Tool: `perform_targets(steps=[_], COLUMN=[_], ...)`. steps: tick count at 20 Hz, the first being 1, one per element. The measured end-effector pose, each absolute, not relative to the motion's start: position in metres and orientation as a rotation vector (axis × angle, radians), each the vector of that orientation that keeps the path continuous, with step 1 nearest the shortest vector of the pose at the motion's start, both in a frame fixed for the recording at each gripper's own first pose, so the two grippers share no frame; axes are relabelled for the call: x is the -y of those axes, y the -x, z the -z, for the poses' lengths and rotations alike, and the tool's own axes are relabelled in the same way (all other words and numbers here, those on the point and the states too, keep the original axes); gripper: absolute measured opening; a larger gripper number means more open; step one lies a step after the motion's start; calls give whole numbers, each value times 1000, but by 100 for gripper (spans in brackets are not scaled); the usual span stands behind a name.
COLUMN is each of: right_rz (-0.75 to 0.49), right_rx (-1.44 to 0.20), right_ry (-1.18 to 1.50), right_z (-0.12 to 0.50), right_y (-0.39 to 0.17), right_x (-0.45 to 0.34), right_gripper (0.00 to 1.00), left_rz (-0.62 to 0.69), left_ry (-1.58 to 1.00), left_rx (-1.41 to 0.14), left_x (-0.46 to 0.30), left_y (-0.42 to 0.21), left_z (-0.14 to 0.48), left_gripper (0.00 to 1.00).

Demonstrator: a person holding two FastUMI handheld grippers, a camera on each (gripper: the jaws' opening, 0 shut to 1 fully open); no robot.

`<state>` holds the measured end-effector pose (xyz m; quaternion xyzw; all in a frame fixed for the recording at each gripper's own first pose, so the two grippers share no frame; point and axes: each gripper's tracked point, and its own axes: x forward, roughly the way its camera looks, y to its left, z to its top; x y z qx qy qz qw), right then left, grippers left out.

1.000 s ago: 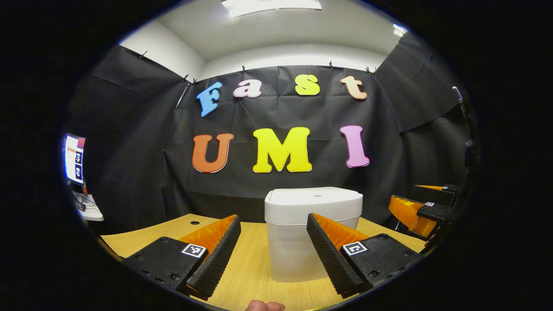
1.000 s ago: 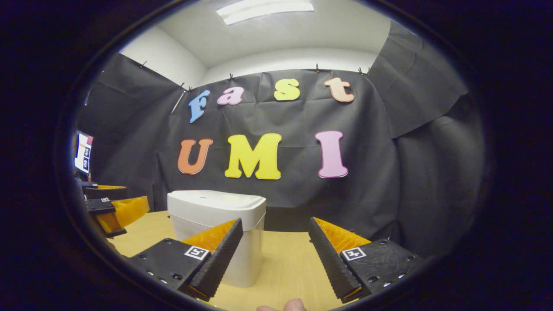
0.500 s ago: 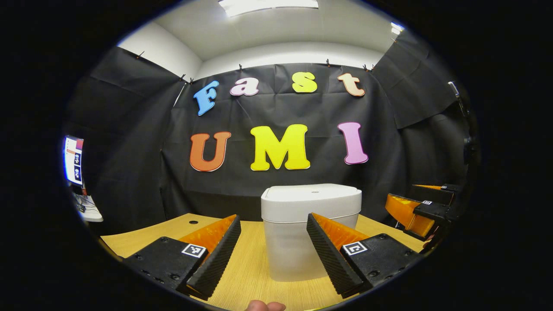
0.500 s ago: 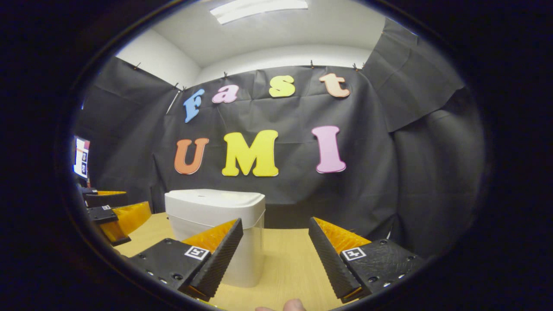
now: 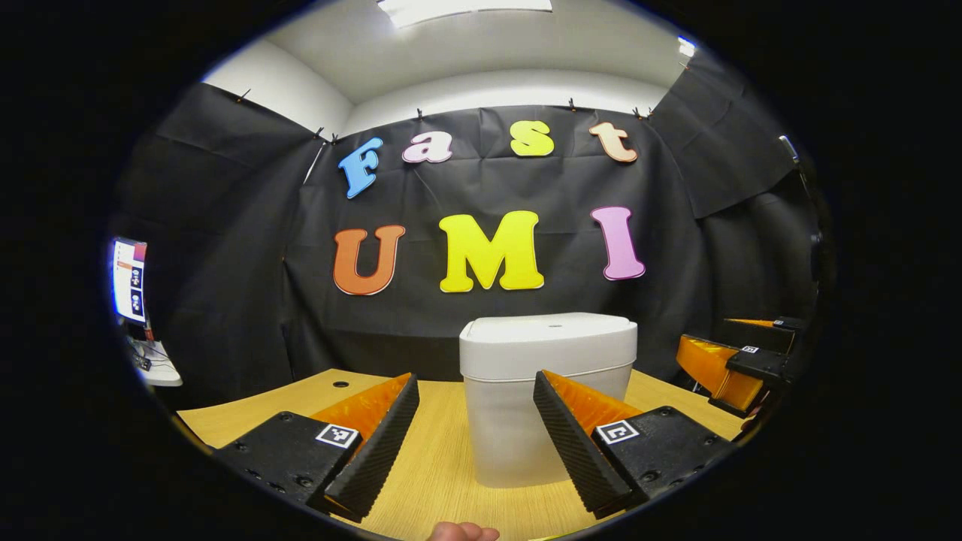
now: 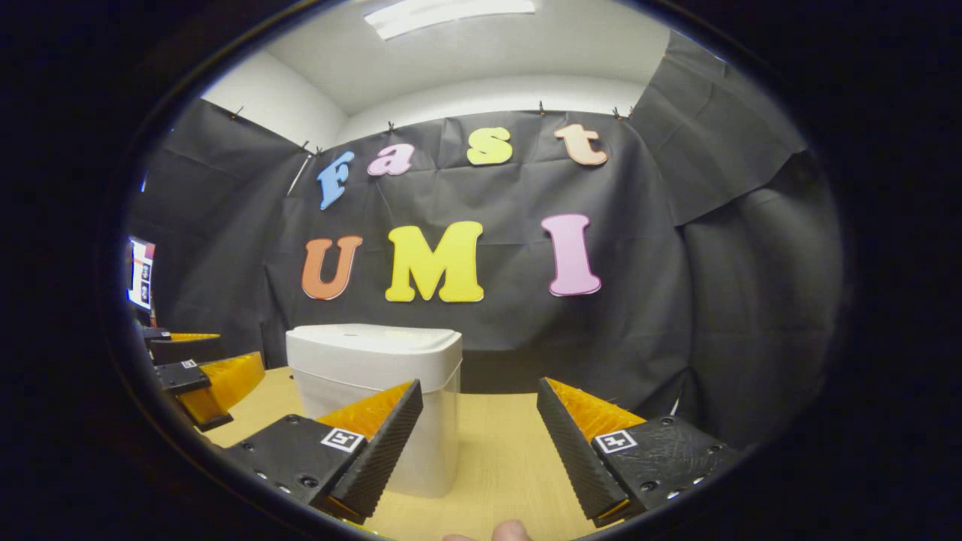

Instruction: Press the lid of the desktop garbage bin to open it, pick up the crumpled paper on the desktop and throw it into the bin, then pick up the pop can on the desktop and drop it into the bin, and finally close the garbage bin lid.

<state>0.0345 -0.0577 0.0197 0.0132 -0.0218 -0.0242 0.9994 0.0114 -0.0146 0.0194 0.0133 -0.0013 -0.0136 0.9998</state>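
A white desktop garbage bin [image 5: 547,391] stands on the wooden table [image 5: 436,466] with its lid [image 5: 549,330] shut. My left gripper [image 5: 473,443] is open just in front of the bin, nothing between its fingers. In the right gripper view the same bin [image 6: 376,391] stands ahead to the left, partly behind one finger. My right gripper [image 6: 477,443] is open over bare table [image 6: 488,458] to the bin's right. Each view catches the other gripper at its edge: the right gripper [image 5: 740,364] and the left gripper [image 6: 199,372], both held above the table.
Black cloth closes the booth behind and to both sides of the table. A small hole [image 5: 340,384] sits in the tabletop at the far left. A lit screen [image 5: 129,279] stands beyond the table's left edge. A fingertip [image 5: 462,532] shows at the bottom.
Both grippers have sunk slightly, so the bin's lid top looks flatter and nearer eye level. Both stay open and the bin has not moved.
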Motion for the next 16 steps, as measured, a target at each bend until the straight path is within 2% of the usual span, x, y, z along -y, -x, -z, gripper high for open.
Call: perform_targets(steps=[7,12,16], right_rz=[48,56,57], right_rx=[43,37,30], right_ry=[-32,-11,-9], right_z=[-19,-15,-14], right_y=[-33,-30,-29], right_x=[57,58,57], right_gripper=[93,97,95], left_rz=[20,14,17], left_ry=[-31,-27,-28], left_rx=[9,5,9], left_x=[13,9,10], left_y=[-11,-9,-8], left_z=[-21,-19,-20], left_gripper=[98,99,99])
